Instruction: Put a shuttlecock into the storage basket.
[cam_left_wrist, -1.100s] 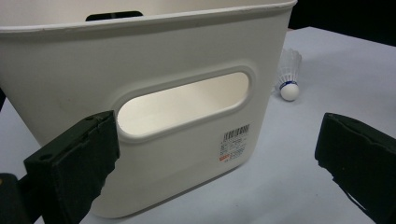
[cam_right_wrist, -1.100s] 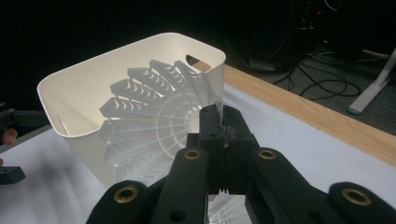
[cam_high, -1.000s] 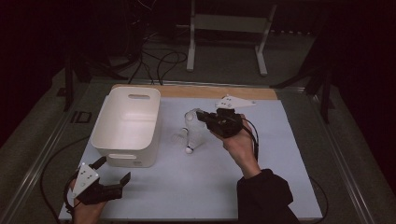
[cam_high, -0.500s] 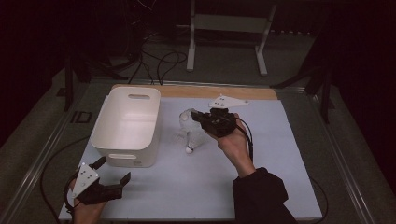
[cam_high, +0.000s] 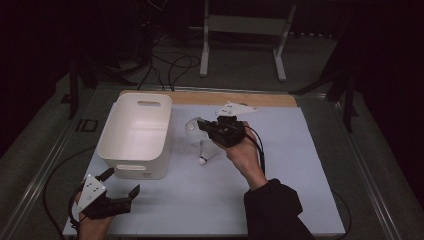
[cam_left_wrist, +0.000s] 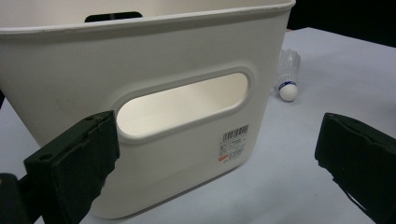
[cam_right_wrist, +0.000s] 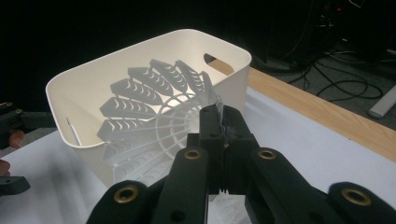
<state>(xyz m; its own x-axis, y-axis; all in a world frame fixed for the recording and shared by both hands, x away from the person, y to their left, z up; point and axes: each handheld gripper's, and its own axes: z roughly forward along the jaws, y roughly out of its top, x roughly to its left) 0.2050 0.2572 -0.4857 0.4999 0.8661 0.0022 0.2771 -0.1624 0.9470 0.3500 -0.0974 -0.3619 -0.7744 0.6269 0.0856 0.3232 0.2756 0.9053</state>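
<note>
At the near edge of the tabletop (cam_high: 300, 200), at its left corner, the person's left hand (cam_high: 87, 220) rests low, with the left gripper (cam_high: 120, 192) lying almost level and pointing toward the near wall of the white bin (cam_high: 135, 165). Its jaws stand wide apart with nothing between them; in the left gripper view they frame the bin's oval handle cut-out (cam_left_wrist: 182, 105) and a small barcode label (cam_left_wrist: 233, 142) without touching the plastic.

Farther in, the right forearm in a dark sleeve (cam_high: 272, 210) rises from the near edge toward the middle of the tabletop, the wrist bent so that the right hand (cam_high: 245, 150) carries the right gripper (cam_high: 202, 125) above the surface, pointing left toward the bin. Its jaws are pressed together on the rim of the skirt of a white shuttlecock (cam_right_wrist: 154, 116); in the right gripper view the plastic skirt fans out ahead of the closed jaws, in front of the bin's open top. In the high view that held shuttlecock (cam_high: 191, 126) sits just right of the bin's right wall, clear of the tabletop.

A second shuttlecock (cam_high: 204, 154) lies on the tabletop below the right gripper, just beside the bin, its round white cork (cam_left_wrist: 288, 92) toward the near side.
</note>
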